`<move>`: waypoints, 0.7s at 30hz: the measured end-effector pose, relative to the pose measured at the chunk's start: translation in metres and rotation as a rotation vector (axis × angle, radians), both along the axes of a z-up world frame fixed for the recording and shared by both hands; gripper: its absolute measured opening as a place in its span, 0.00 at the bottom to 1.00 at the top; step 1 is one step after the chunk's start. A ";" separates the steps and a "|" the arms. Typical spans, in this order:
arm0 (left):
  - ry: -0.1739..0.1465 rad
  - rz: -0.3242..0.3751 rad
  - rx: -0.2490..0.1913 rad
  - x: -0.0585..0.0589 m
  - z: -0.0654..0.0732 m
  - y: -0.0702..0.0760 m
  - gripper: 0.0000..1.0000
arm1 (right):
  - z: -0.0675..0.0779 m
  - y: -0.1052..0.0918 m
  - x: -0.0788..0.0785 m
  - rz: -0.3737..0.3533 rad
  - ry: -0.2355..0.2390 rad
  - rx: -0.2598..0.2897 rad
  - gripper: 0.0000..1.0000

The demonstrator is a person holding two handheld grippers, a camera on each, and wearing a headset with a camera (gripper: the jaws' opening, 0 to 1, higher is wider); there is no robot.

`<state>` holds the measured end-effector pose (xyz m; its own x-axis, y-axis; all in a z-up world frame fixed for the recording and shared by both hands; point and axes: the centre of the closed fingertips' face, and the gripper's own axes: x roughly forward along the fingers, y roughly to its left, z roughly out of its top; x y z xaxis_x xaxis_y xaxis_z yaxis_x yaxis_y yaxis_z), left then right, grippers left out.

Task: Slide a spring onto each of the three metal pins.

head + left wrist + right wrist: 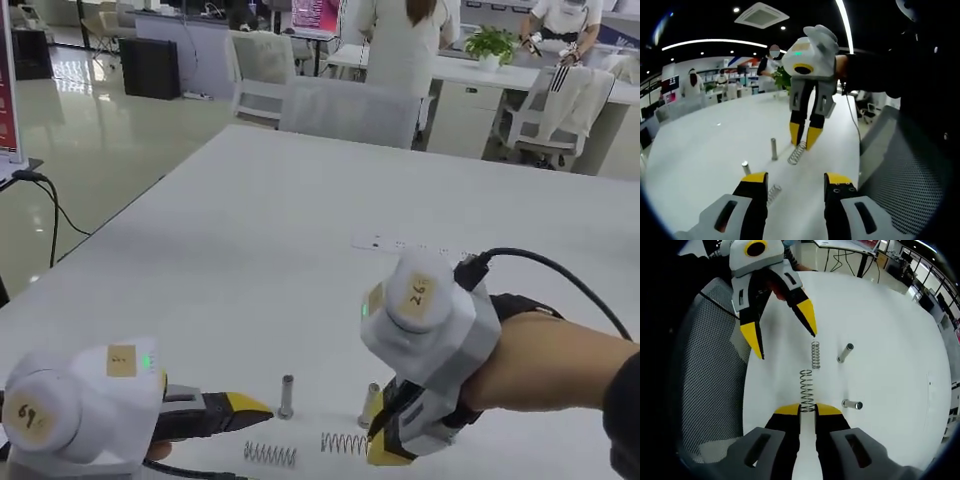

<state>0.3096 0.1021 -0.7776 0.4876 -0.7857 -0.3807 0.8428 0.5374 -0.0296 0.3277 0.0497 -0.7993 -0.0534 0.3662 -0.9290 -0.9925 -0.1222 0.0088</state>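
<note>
Task judged barely begun. First pin (pixel 287 395) and other pin (pixel 370 404) stand upright and bare on the white surface (pixel 300 250), with no spring on either. Right gripper (pixel 808 411) has its jaws drawn nearly together, pinching the near end of a spring (pixel 807 387) that lies flat beside the pins. Second spring (pixel 815 355) lies loose just beyond. Left gripper (pixel 796 180) is spread wide and holds nothing, close above the second spring.

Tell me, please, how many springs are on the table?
2. The first spring has one end pinched by the right gripper. The second spring lies on the table just beyond it, near the open left gripper. Others could be hidden.
</note>
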 end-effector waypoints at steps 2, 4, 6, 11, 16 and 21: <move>-0.002 -0.009 0.006 0.000 0.000 -0.001 0.37 | 0.004 0.004 -0.002 0.008 0.001 0.011 0.08; -0.005 -0.015 0.008 0.000 0.001 -0.003 0.36 | 0.007 0.007 -0.004 0.019 -0.003 0.017 0.08; -0.010 -0.020 0.005 0.001 0.003 -0.004 0.35 | 0.009 0.010 -0.006 0.029 -0.007 0.016 0.08; -0.020 -0.041 0.009 0.000 0.006 -0.008 0.31 | 0.014 0.014 -0.012 0.052 -0.011 0.015 0.08; -0.035 -0.063 0.010 -0.001 0.009 -0.013 0.26 | 0.018 0.018 -0.017 0.075 -0.021 0.016 0.08; -0.051 -0.079 0.012 -0.002 0.012 -0.016 0.20 | 0.020 0.020 -0.019 0.090 -0.024 0.012 0.08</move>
<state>0.3073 0.0864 -0.7656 0.4432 -0.8180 -0.3666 0.8830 0.4690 0.0209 0.3083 0.0695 -0.7796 -0.0646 0.3720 -0.9260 -0.9774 -0.2108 -0.0165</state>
